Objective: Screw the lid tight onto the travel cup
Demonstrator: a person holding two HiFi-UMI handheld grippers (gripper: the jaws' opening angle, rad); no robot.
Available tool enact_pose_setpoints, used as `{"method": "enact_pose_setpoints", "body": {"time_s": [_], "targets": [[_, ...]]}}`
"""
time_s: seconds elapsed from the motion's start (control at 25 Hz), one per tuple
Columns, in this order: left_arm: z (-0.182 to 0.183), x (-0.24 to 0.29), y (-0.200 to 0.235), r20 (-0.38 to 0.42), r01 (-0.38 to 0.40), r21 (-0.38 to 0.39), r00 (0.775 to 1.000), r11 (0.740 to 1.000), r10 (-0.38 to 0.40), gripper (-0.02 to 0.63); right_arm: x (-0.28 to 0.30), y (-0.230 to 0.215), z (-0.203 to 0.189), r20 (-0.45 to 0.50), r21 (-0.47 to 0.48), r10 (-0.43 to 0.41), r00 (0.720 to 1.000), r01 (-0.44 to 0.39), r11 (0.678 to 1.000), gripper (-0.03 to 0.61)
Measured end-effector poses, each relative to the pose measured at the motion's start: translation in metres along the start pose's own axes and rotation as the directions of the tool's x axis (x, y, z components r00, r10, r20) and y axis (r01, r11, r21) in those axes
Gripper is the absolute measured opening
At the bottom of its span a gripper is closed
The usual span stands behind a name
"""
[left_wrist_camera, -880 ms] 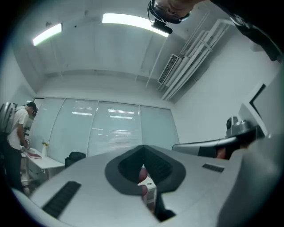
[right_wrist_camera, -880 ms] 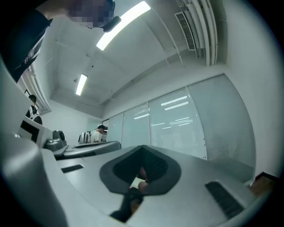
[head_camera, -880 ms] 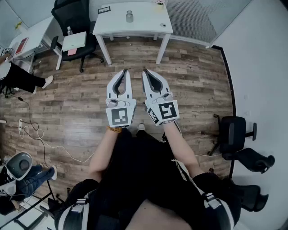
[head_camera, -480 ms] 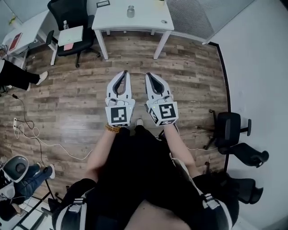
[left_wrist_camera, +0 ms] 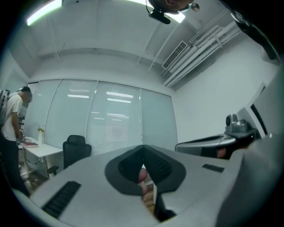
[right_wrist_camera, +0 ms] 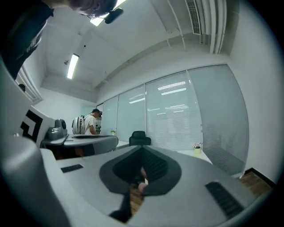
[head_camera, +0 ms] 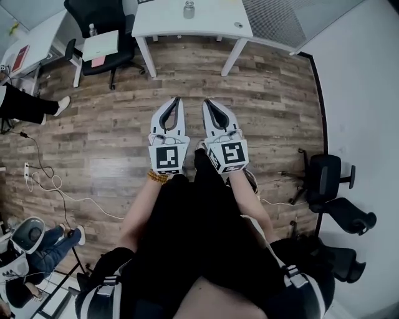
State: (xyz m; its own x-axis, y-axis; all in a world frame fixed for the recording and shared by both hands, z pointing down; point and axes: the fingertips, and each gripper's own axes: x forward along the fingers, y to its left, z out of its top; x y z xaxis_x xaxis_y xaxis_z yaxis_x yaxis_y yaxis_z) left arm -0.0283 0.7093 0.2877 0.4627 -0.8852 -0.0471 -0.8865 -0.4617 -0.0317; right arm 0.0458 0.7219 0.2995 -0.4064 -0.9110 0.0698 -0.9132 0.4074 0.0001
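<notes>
Wood floor [head_camera: 93, 124] lies under me, and the travel cup [head_camera: 188, 9] stands far ahead on the white table [head_camera: 209, 19], so I think nothing is done yet: my left gripper [head_camera: 177, 100] and right gripper [head_camera: 206, 102] are both closed tight and hold nothing.

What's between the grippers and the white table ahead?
Just wood floor between the left gripper, right gripper and the table, per the head view.

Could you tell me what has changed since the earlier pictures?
The white table and the metal cup on it slid towards the head view's top edge; the camera shifted. Nothing was taken or let go. The left gripper and right gripper stay shut, empty, side by side.
</notes>
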Motion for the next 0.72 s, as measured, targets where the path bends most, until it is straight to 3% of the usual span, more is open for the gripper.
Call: {"method": "enact_pose_setpoints", "body": {"time_s": [0.36,0.72], "targets": [[-0.029,0.119,0.012,-0.035,-0.004,0.036,0.999,0.999,0.005,0.008,0.094,-0.085,-0.031,-0.047,0.048,0.064,0.997,-0.062,0.997,-0.003],[-0.052,0.232,0.034,-0.093,-0.099,0.023,0.991,0.995,0.100,0.008,0.193,-0.196,-0.038,-0.097,0.034,0.138,0.986,-0.136,0.990,-0.003]]}}
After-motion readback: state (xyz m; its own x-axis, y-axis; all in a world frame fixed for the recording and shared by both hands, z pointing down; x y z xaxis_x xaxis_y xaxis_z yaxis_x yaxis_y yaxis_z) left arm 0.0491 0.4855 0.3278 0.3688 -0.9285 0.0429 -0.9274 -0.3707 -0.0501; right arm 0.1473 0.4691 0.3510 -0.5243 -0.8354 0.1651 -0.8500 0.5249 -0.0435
